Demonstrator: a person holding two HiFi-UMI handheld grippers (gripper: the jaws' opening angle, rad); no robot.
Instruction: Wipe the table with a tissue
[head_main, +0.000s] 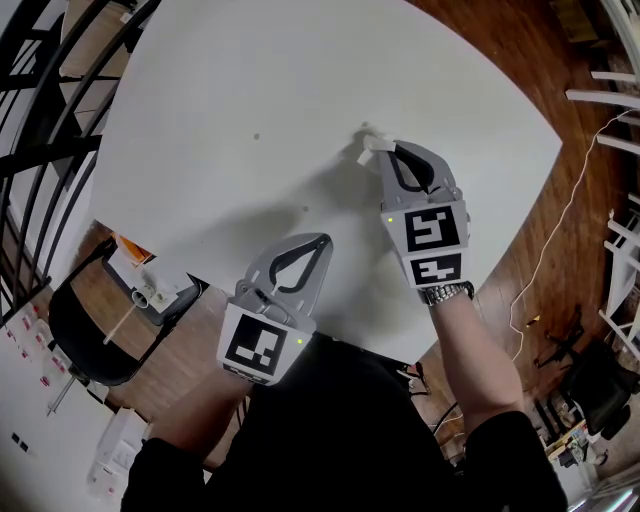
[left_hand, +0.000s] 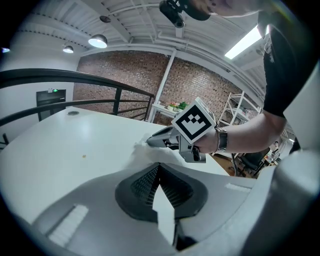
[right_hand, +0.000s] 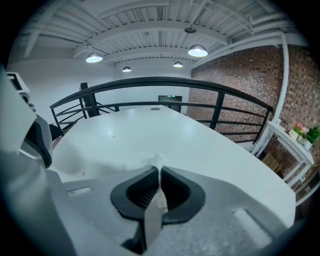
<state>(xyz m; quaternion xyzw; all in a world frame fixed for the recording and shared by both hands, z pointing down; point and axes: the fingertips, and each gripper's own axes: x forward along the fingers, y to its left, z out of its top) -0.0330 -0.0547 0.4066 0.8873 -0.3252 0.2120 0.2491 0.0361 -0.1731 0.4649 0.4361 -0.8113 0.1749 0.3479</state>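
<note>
1. Left gripper (head_main: 322, 242), nearest in the head view, hovers above the tabletop (head_main: 250, 80); the right gripper (head_main: 386, 150) holds the tissue (head_main: 371, 143) against it.
2. Left gripper view: its jaws are pressed together, empty.
3. Right gripper view: jaws pinch the tissue. Wiping seems underway; the next move is likely a sweep toward the speck (head_main: 256, 136).
</note>
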